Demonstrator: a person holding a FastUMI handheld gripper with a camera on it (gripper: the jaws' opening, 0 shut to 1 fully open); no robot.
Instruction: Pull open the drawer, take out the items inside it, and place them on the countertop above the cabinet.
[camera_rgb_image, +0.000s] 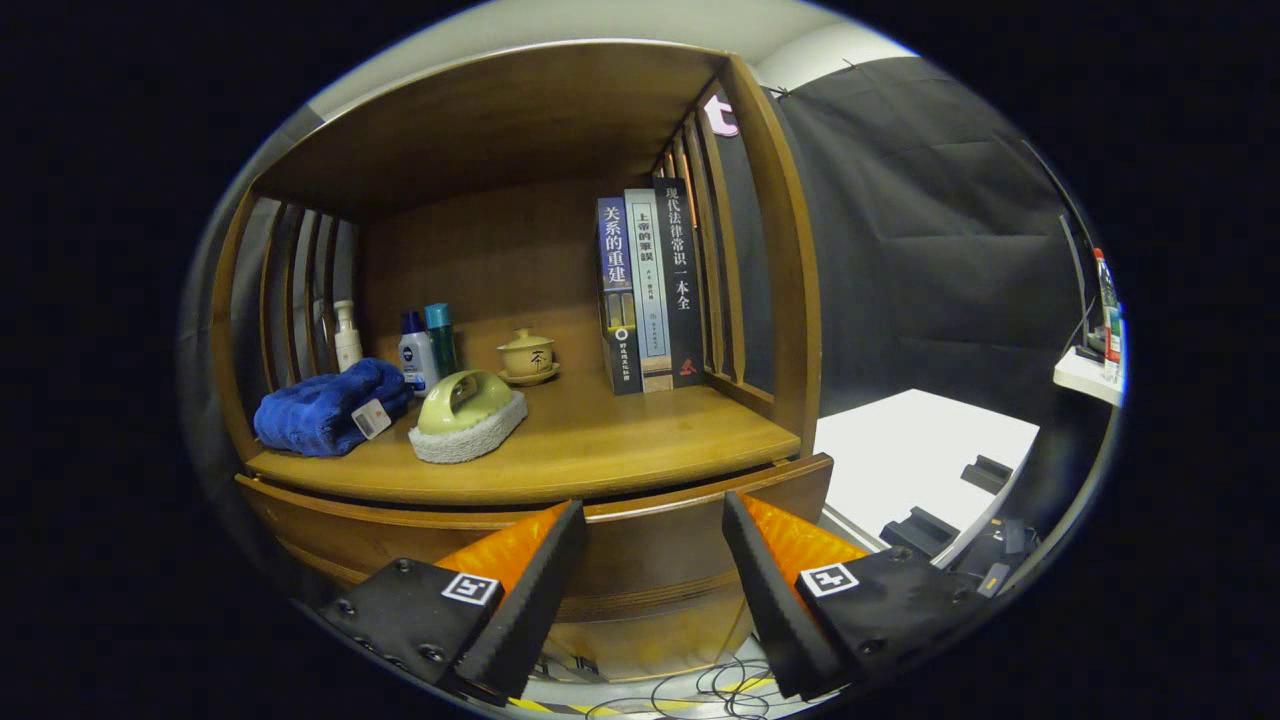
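The hand-held gripper (652, 520) has its fingers spread wide with nothing between them, poised in front of the brown wooden drawer (640, 550) of the cabinet. The drawer front stands slightly out from the cabinet, a thin gap showing along its top edge; its contents cannot be seen. Just above it lies the wooden surface (620, 440) of the cabinet, beyond the fingers. On it rest a folded blue towel (325, 408) with a white tag, a pale green brush on a white fluffy pad (467, 415) just beside the towel, a white pump bottle (347, 335), a blue-capped bottle (415, 352) and a teal-capped one (440, 335), a small tan lidded teacup on a saucer (527, 357), and three upright books (650, 290) against the slatted right side
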